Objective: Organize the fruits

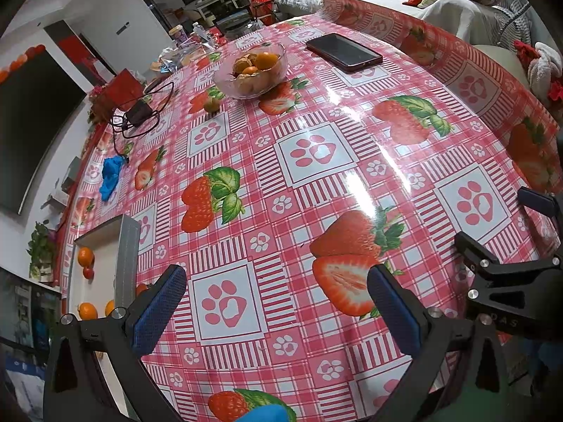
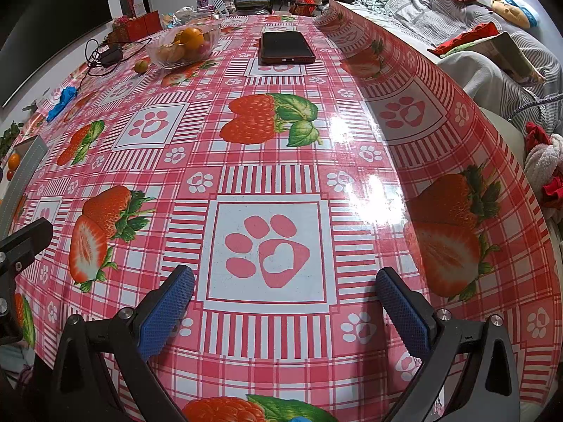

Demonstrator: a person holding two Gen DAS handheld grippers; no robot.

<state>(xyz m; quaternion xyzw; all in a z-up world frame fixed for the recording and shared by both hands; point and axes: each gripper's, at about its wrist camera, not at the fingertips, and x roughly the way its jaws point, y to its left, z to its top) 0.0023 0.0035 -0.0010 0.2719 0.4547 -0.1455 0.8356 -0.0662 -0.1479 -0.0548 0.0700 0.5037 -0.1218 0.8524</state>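
A: Fruit is sitting in three spots. A glass bowl point(image 1: 250, 70) at the far end of the table point(image 1: 316, 183) is holding several oranges point(image 1: 266, 59), and one small greenish-orange fruit point(image 1: 212, 104) is lying on the cloth just beside the bowl, on its left.

B: And the third spot?

A: A white tray point(image 1: 102, 246) with a grey wall is sitting at the table's left edge, close to the left tool point(image 1: 278, 302). An orange point(image 1: 85, 256) and a small red fruit point(image 1: 88, 273) are lying in it, with two more oranges nearer the camera.

B: What are the tools doing?

A: Both are hanging over the strawberry-and-paw tablecloth with nothing between their blue pads. The left tool's jaws are standing wide apart. The right tool point(image 2: 285, 306) is gaping just the same, over a white paw-print square.

B: Are they showing up in each other's views?

A: The right tool's black frame is poking in at the right edge of the left wrist view, and part of a black frame is showing at the left edge of the right wrist view.

B: Anything else lying on the table?

A: A dark phone point(image 2: 286, 48) is lying flat to the right of the bowl, well apart from it. A black charger point(image 1: 139, 112) with a looped cable is lying left of the bowl, and a crumpled blue glove point(image 1: 111, 176) is lying nearer the left edge.
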